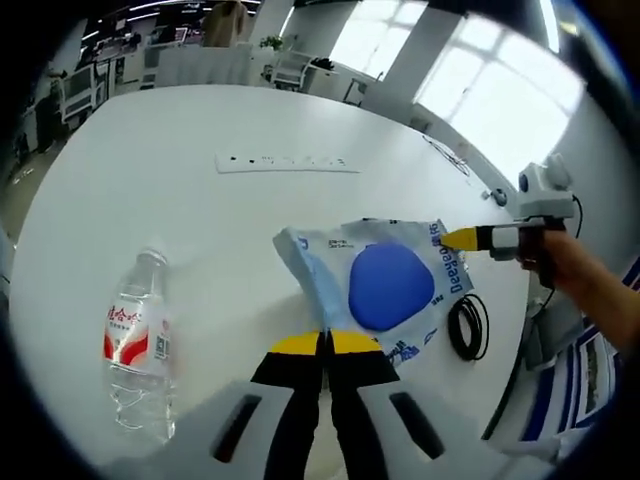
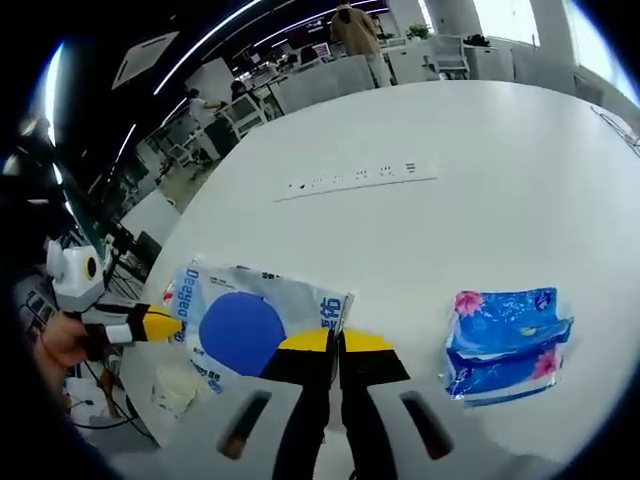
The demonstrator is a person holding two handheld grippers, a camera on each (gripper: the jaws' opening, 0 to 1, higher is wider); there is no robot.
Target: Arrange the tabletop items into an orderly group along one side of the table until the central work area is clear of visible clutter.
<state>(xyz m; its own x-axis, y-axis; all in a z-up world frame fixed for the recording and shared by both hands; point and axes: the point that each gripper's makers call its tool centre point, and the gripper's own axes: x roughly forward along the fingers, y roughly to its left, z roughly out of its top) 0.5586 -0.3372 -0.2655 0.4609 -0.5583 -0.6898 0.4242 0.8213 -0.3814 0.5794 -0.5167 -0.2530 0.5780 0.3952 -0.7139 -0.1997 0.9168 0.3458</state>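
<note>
Lying flat on white round table [image 1: 150, 170], clear plastic water bottle w/ red-white label [image 1: 138, 345], cap end up-view, long axis along view's vertical. Right of it, white-blue plastic pack w/ big blue oval [image 1: 385, 285], stretched btwn both tools: left gripper [image 1: 325, 343] pinching near edge, right gripper [image 2: 336, 341] clamped on opposite edge. Further right in right gripper view, blue floral tissue pack [image 2: 508, 342], well apart.

A clear water bottle [image 1: 138, 345], a coiled black cable [image 1: 467, 327], a blue tissue pack [image 2: 507, 343] and a blue-and-white bag [image 1: 375, 283] are borne by the white table [image 1: 200, 220], a socket strip [image 1: 287, 162] being set into it.
</note>
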